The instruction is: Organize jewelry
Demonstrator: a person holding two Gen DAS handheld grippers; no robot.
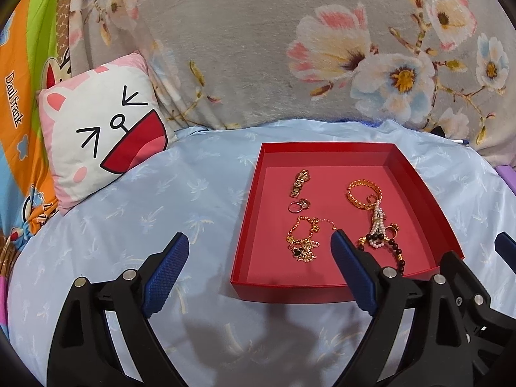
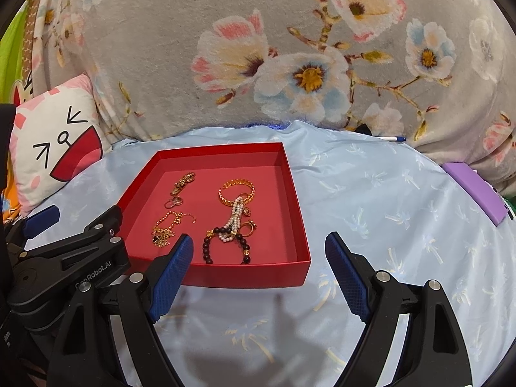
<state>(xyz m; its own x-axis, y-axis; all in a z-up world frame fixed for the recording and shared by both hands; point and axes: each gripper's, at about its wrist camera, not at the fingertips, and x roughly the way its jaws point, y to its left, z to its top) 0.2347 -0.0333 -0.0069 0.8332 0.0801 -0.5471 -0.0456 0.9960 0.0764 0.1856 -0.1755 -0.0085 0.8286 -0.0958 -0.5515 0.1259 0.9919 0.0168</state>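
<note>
Two grippers were held wide apart in the jaws, nothing caught between the blue pads of either. The left gripper (image 1: 259, 251) was poised just short of the red tray (image 1: 416, 174), its right finger seen over the near rim; the right gripper (image 2: 259, 253) hovered beside it, over the pale blue bedspread (image 2: 387, 200), with the tray off to its left.

All the jewelry was found lying loose on the tray floor. A gold watch band (image 1: 299, 183) and small rings (image 1: 298, 205) were laid toward the back, a thin gold chain (image 1: 303, 242) heaped nearer the front. To the right, a gold bangle (image 1: 362, 195) was overlapped by a pearl strand (image 1: 377, 229), which in turn was tangled with a dark bead bracelet (image 1: 391, 248).

Light, limp handling was to be expected of the chain and strands: they would likely drape, slip and snag. The bangle, judged stiff, could be pinched across its rim. The tangled pieces would best be taken at a free loop.

Behind, a cat-face cushion (image 1: 100, 129) and floral blanket (image 1: 258, 48) were seen.
</note>
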